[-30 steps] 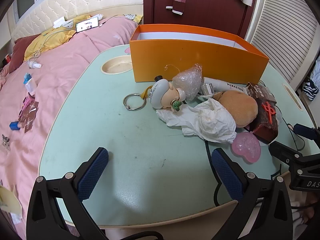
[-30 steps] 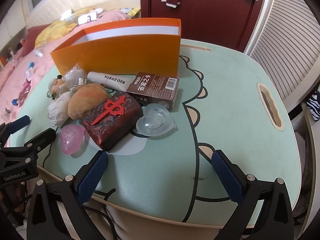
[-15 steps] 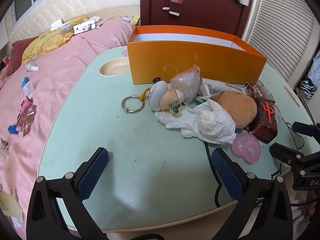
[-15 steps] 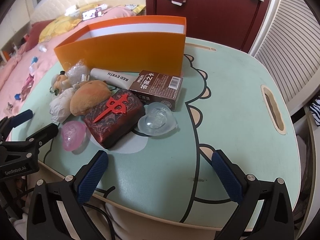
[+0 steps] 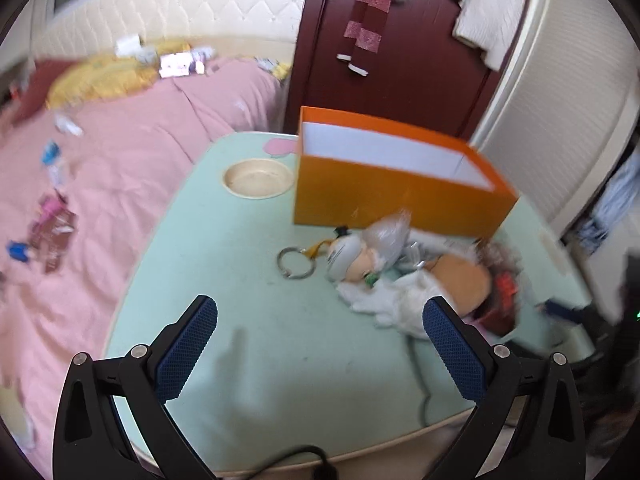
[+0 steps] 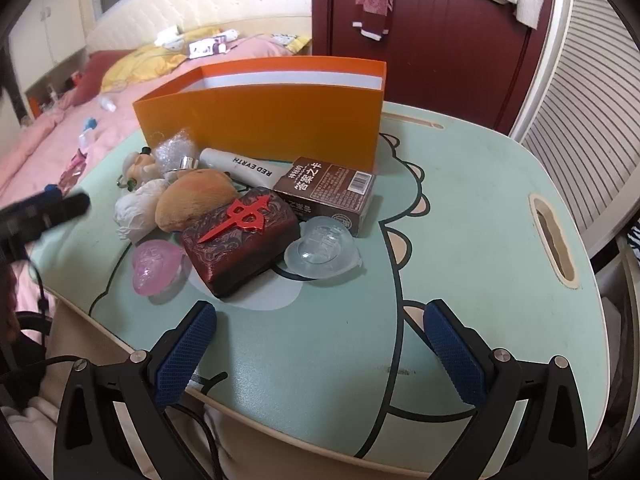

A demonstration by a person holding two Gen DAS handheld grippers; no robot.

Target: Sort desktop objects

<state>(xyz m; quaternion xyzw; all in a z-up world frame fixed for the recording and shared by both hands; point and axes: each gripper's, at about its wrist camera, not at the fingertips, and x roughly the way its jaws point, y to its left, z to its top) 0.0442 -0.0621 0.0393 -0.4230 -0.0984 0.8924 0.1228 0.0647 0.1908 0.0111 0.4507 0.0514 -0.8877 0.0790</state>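
Note:
An open orange box [image 5: 396, 184] [image 6: 280, 120] stands at the back of the mint-green table [image 5: 248, 320] [image 6: 480, 240]. In front of it lies a pile: a doll keychain [image 5: 352, 258] with a metal ring [image 5: 295, 263], crumpled white tissue [image 5: 394, 296] [image 6: 136, 208], a tan plush [image 6: 196, 198], a dark red mahjong-tile block [image 6: 240, 236], a brown card box [image 6: 326, 192], a white tube [image 6: 244, 166], a clear heart case [image 6: 322, 248] and a pink heart case [image 6: 154, 266]. My left gripper [image 5: 320, 344] and my right gripper [image 6: 320, 348] both hover open and empty, short of the pile.
A round cup recess [image 5: 258, 179] lies left of the box, and a handle slot [image 6: 554, 236] is cut near the table's right edge. A pink bed [image 5: 100, 184] strewn with small items adjoins the table on the left. A dark red door [image 6: 432, 28] stands behind. Cables trail off the near edge.
Both grippers have pulled back and tilted up; the left wrist view swung left and is blurred with motion. The pile and box stay put. Both grippers remain open.

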